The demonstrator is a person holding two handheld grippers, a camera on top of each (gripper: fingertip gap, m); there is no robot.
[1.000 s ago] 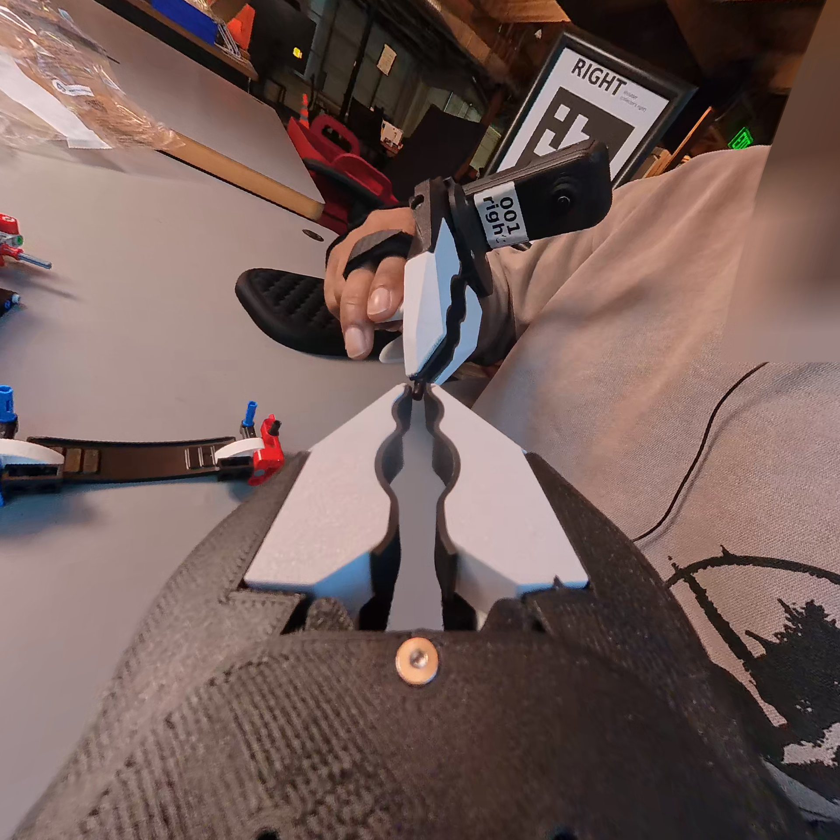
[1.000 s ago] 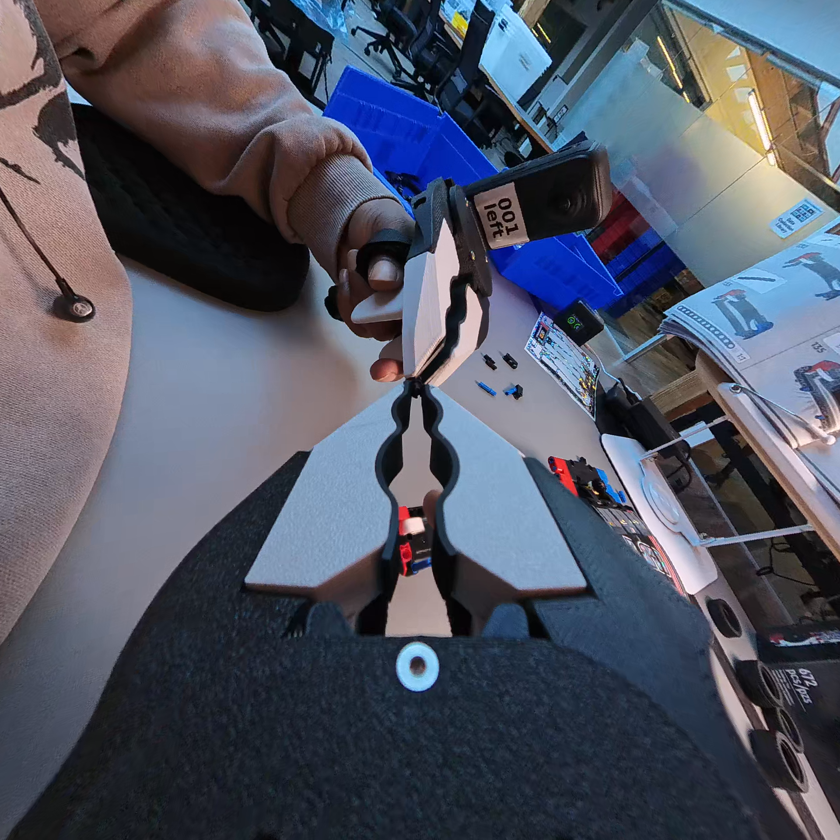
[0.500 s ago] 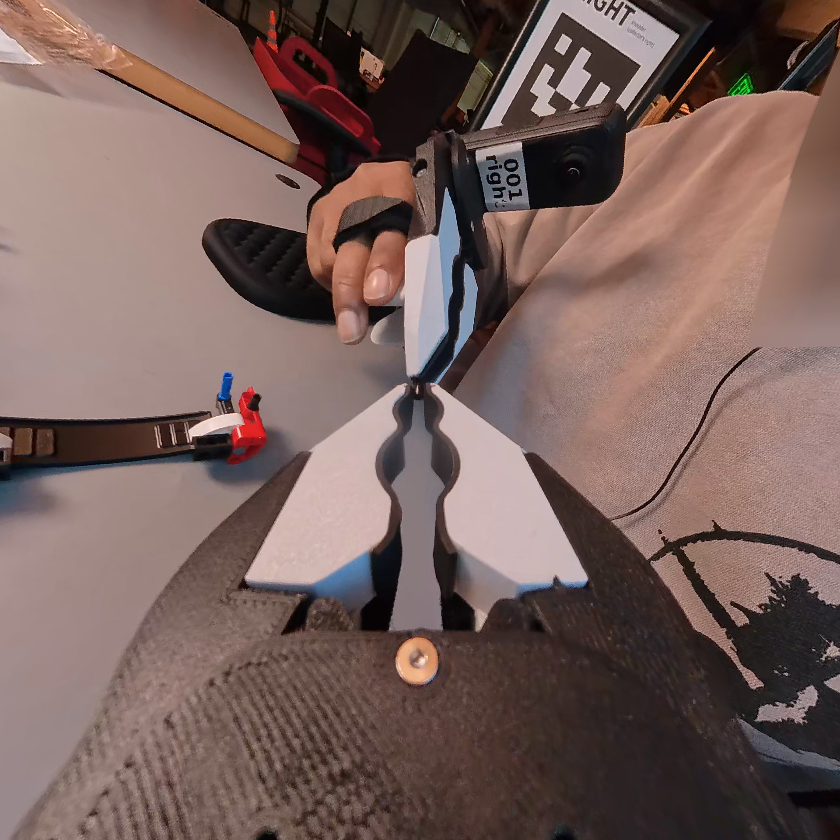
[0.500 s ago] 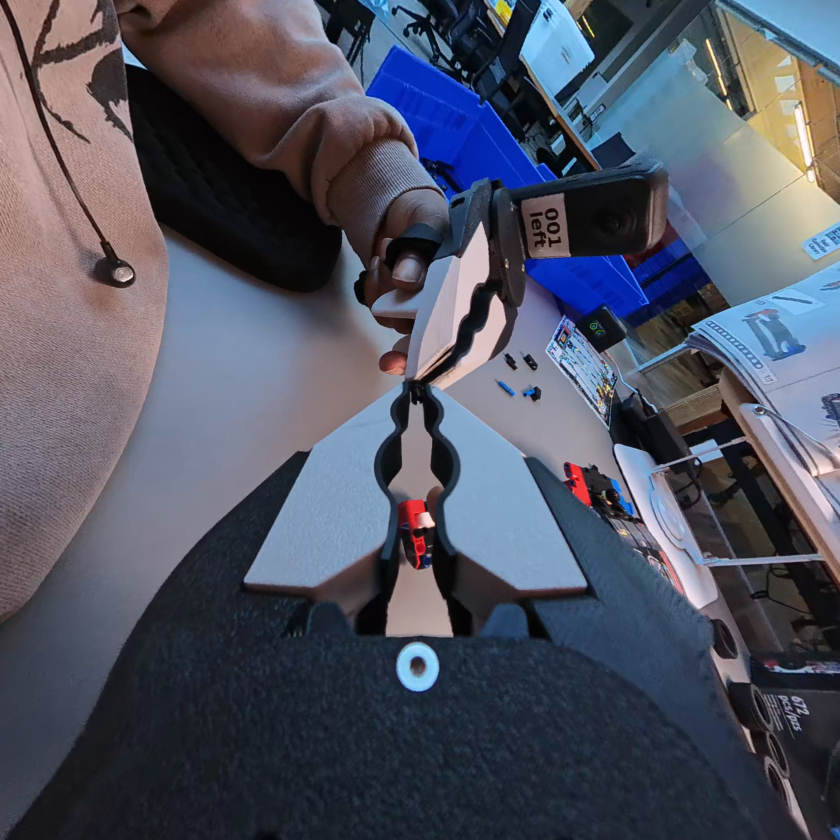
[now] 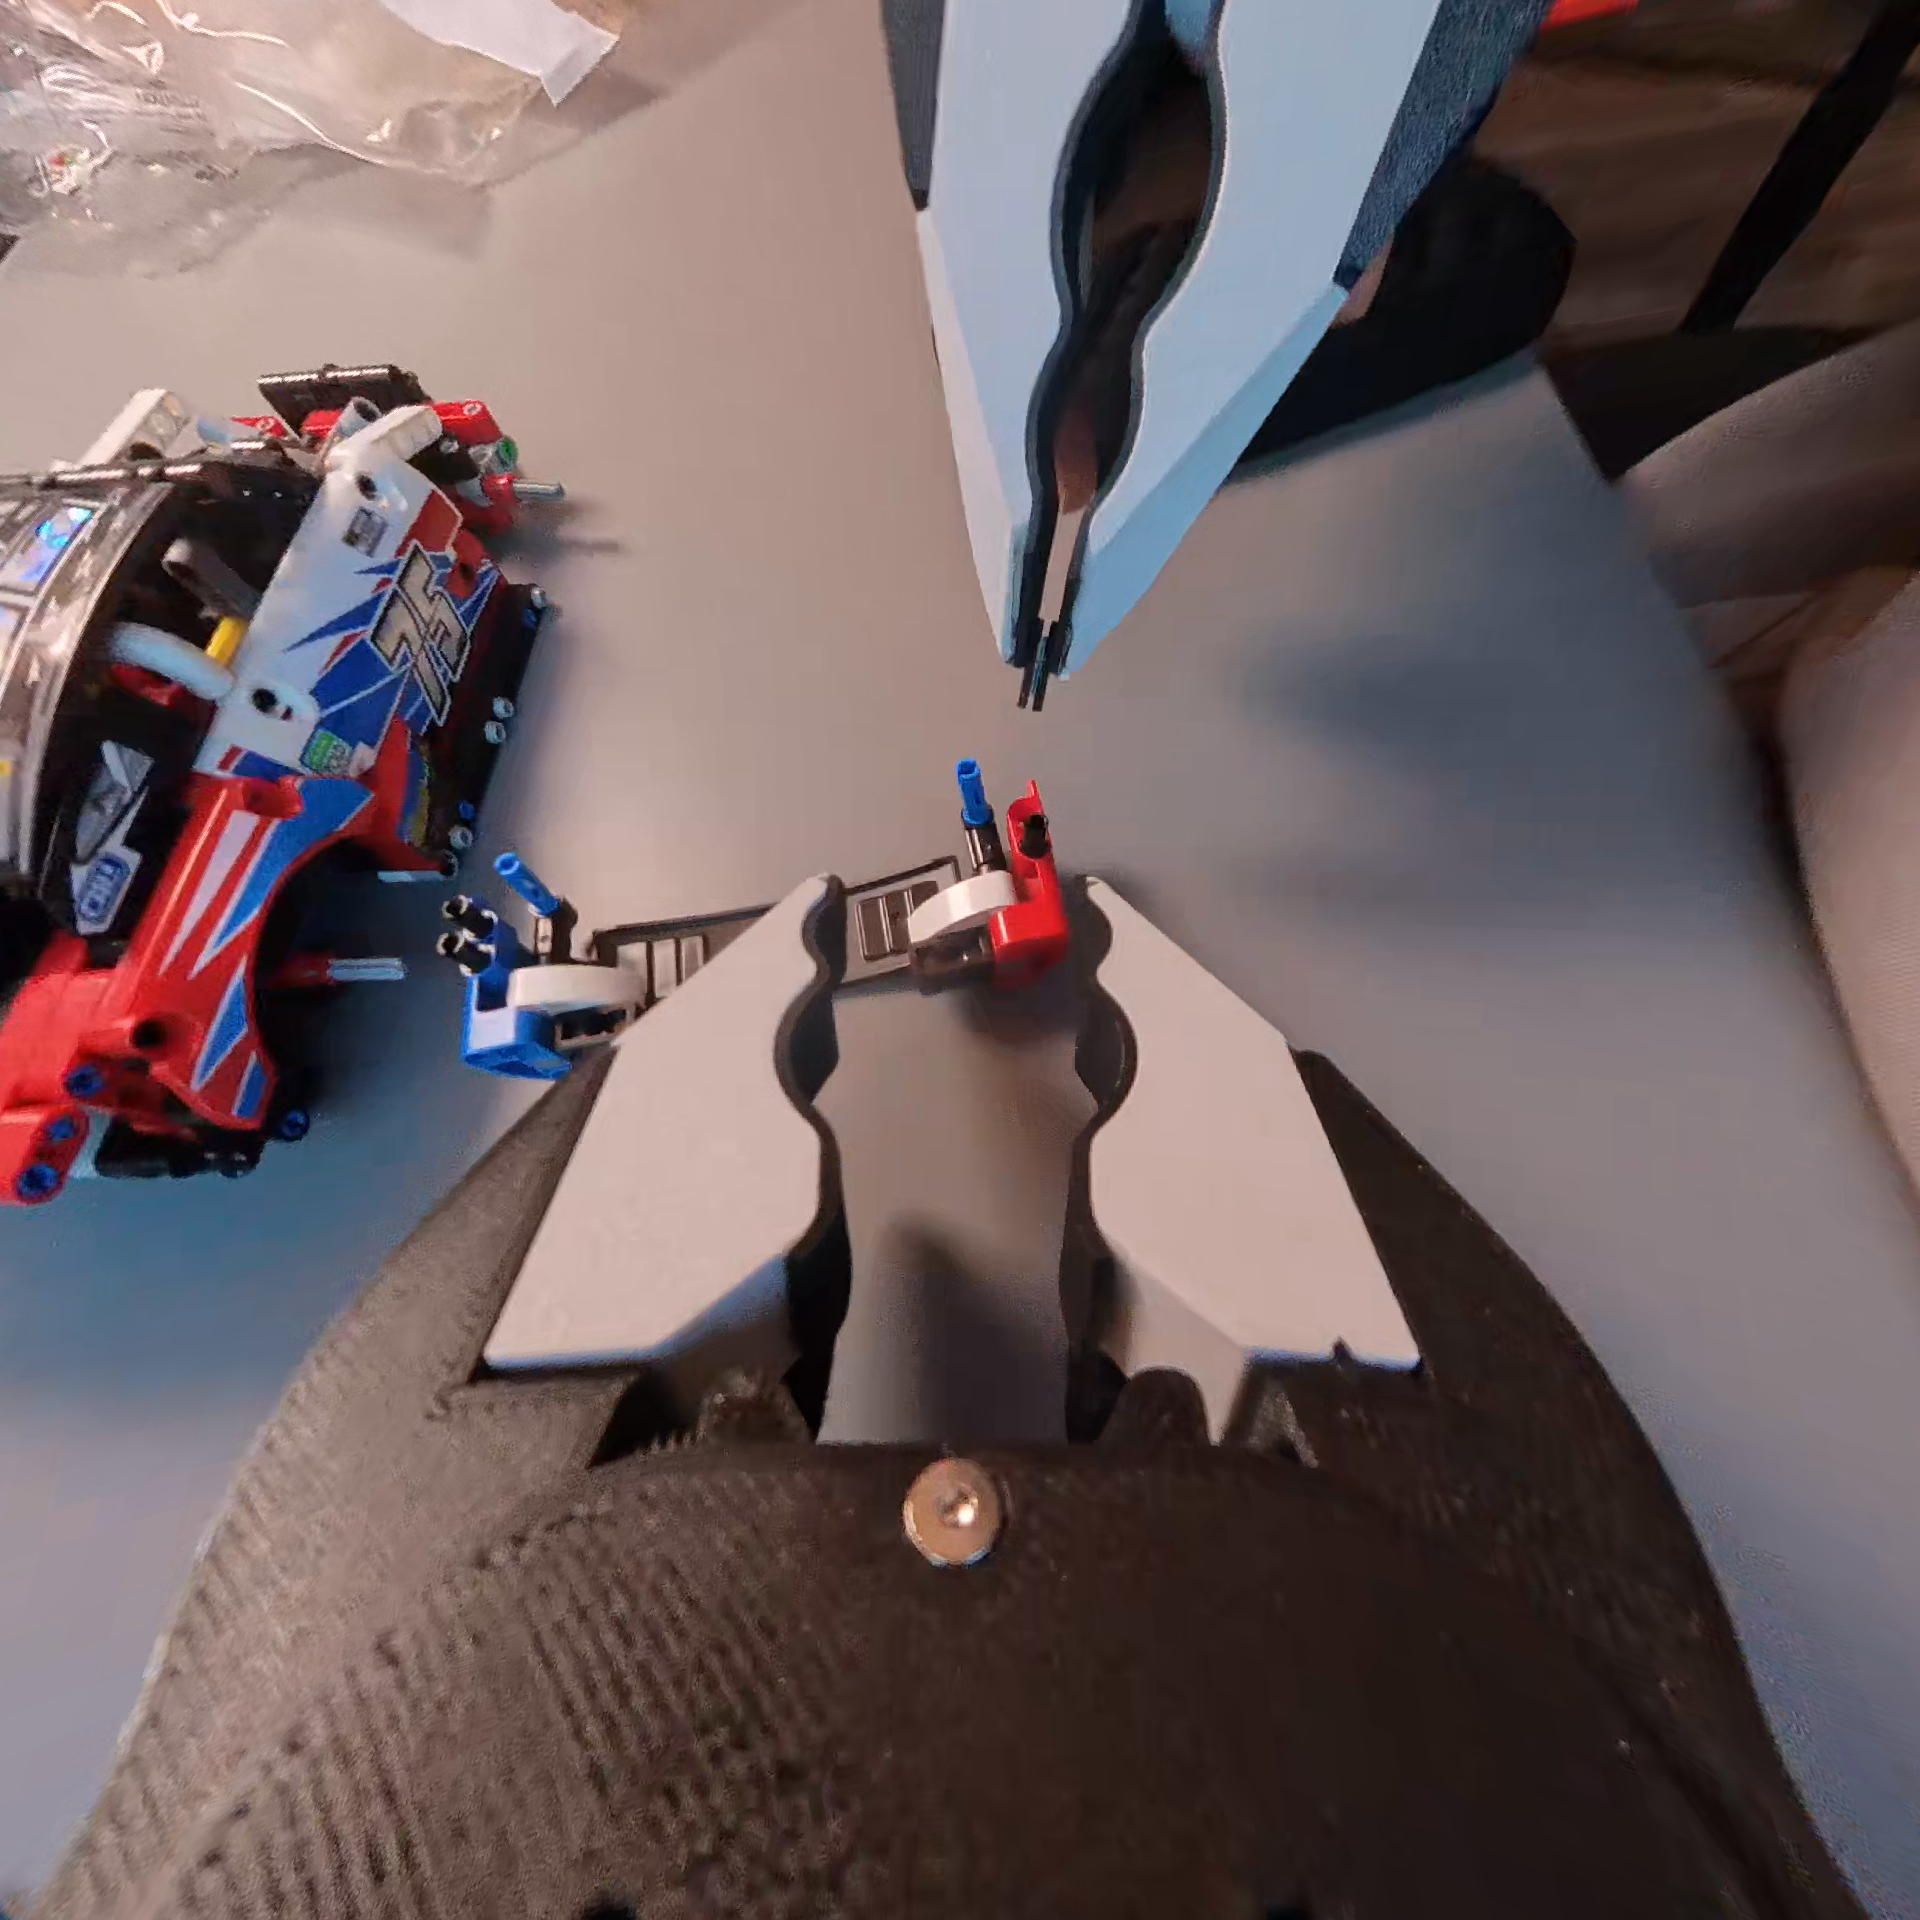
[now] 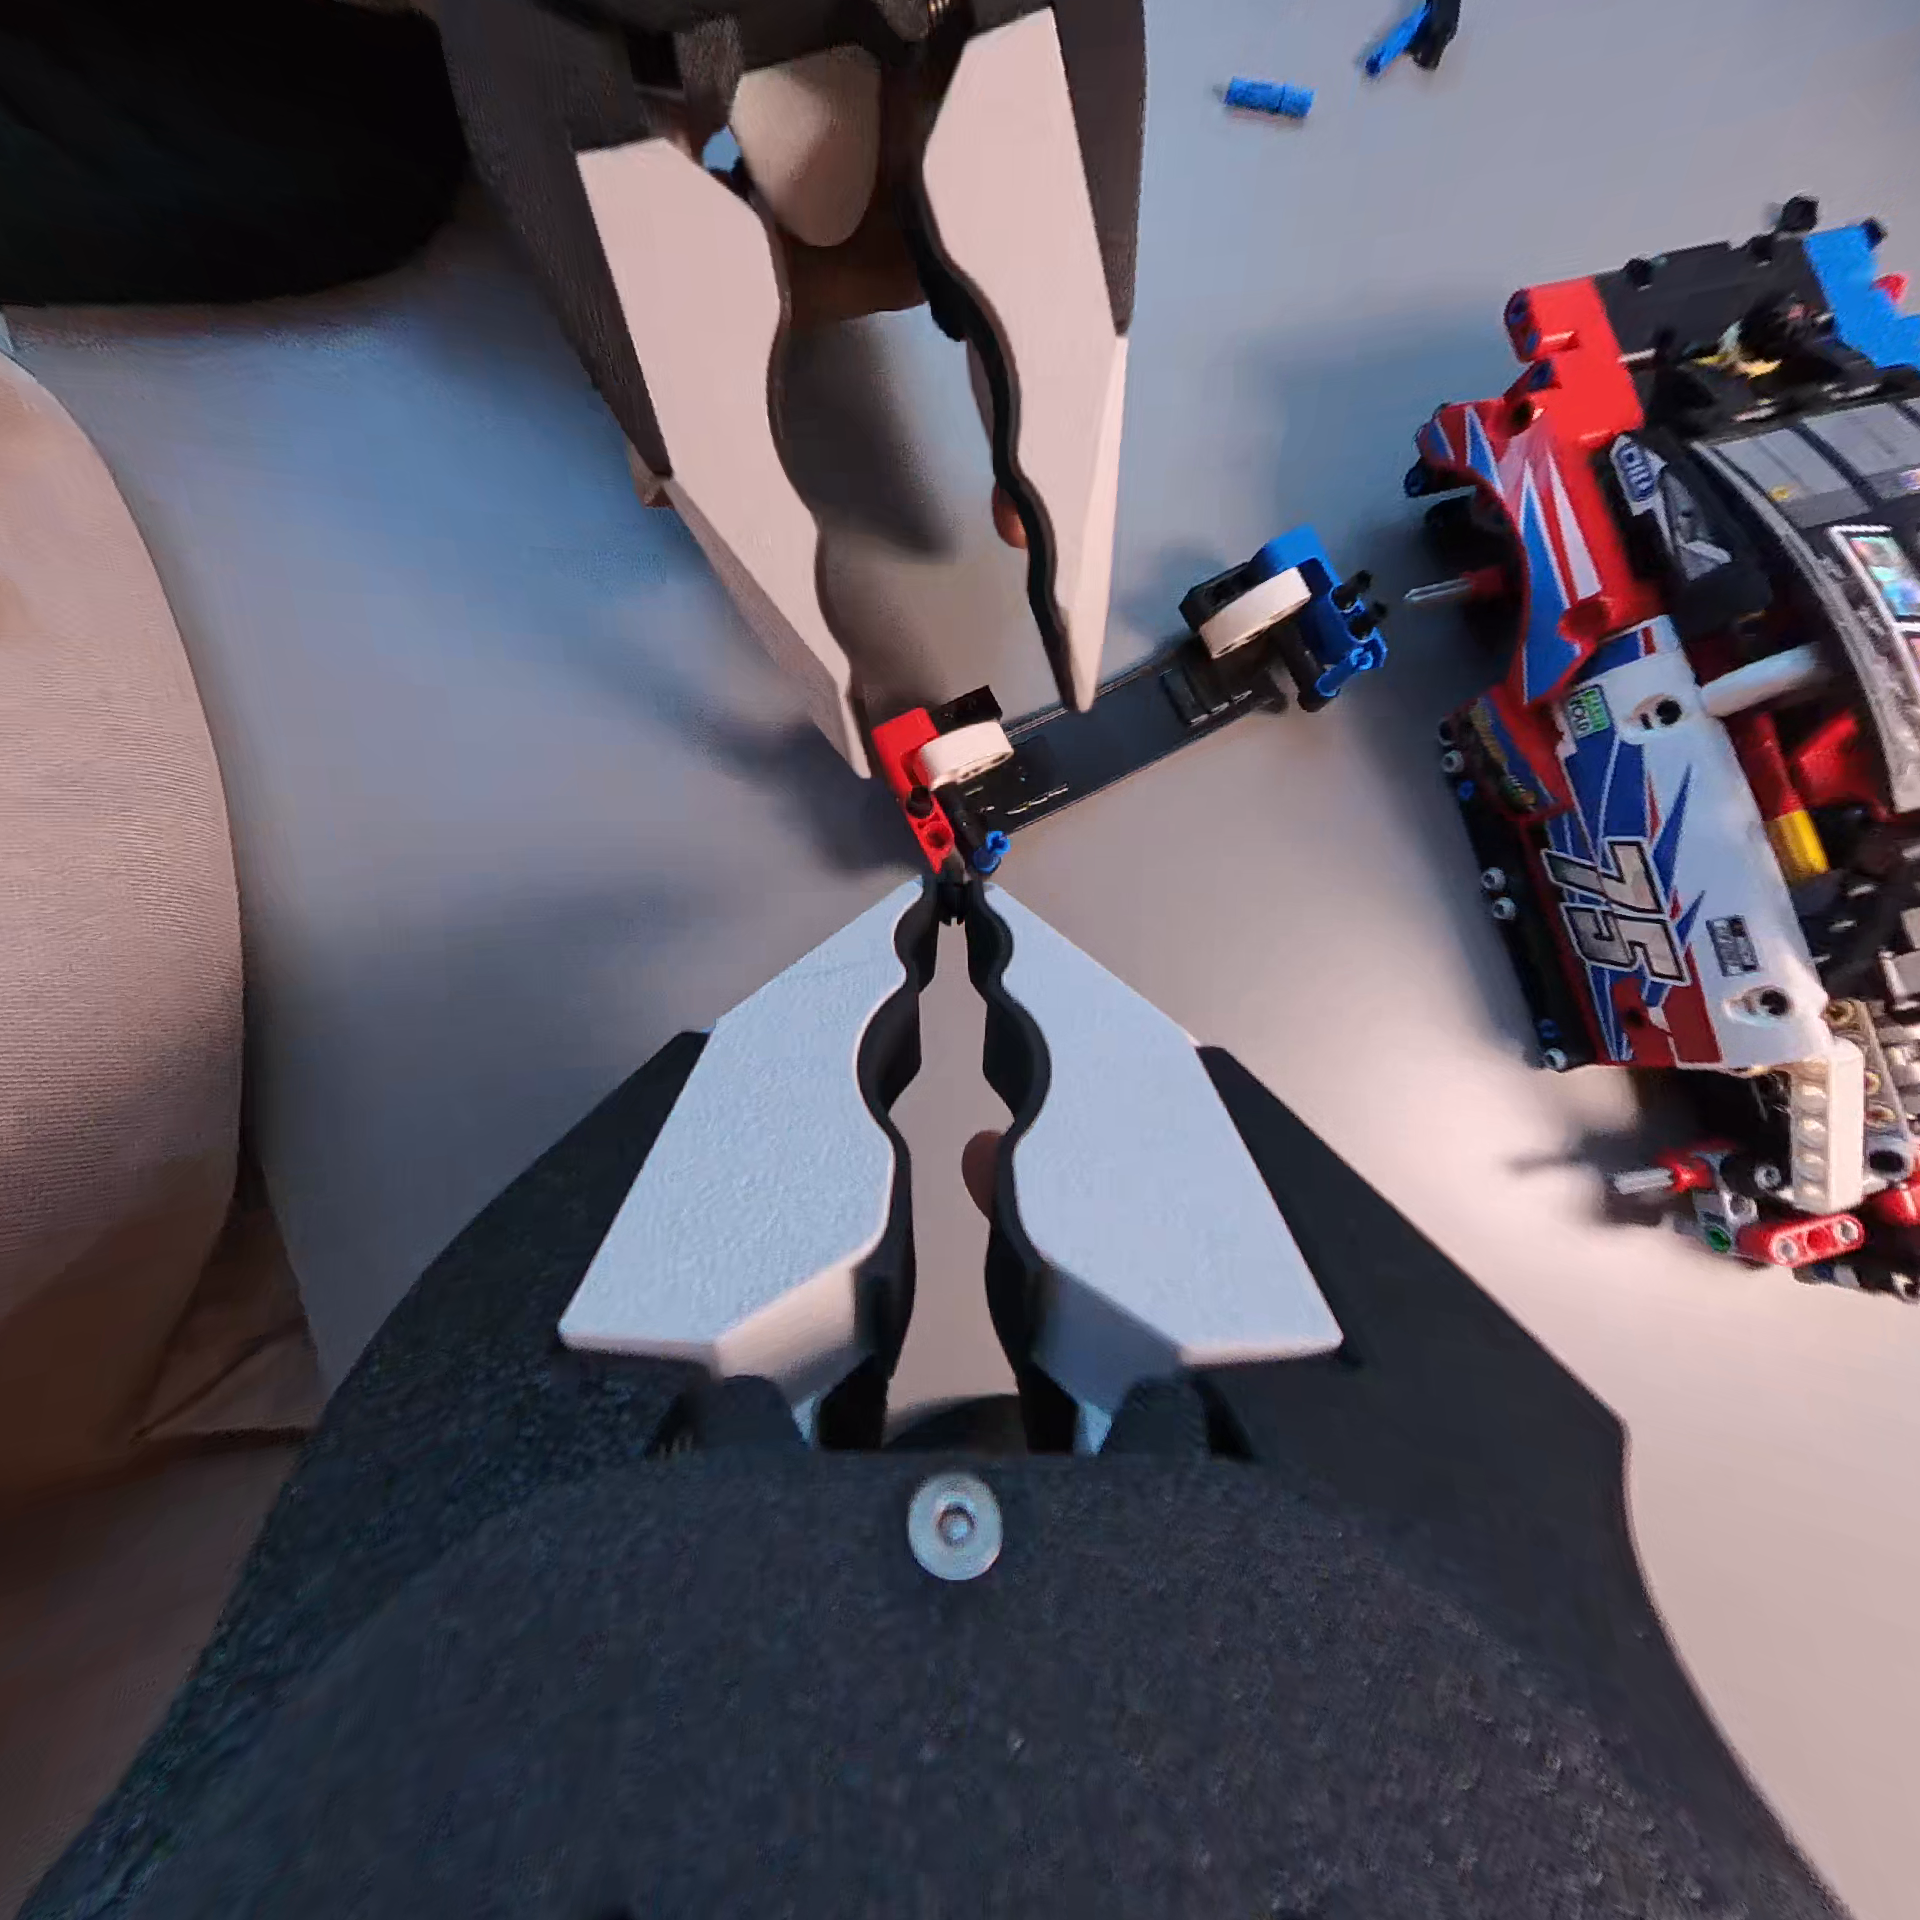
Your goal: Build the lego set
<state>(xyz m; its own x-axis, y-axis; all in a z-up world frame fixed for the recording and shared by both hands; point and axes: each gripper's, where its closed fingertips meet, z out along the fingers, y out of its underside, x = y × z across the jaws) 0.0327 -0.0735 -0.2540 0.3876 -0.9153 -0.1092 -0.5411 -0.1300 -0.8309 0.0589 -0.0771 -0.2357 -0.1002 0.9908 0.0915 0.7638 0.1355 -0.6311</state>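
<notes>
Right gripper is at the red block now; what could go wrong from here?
1. The left gripper is open around the red block, not clamping it, so a push from the right gripper may slide the loose strip.
2. The small black pin sits at the very fingertips; it could twist out or miss its hole.

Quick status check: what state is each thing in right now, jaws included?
Left gripper: jaws open, straddling the beam assembly's red end.
Right gripper: jaws shut on a small black pin, just off that red end.
Beam assembly: flat on the table, ungripped.
Car model: partly built, on the table, untouched.
Plastic bag: crumpled on the table.
</notes>
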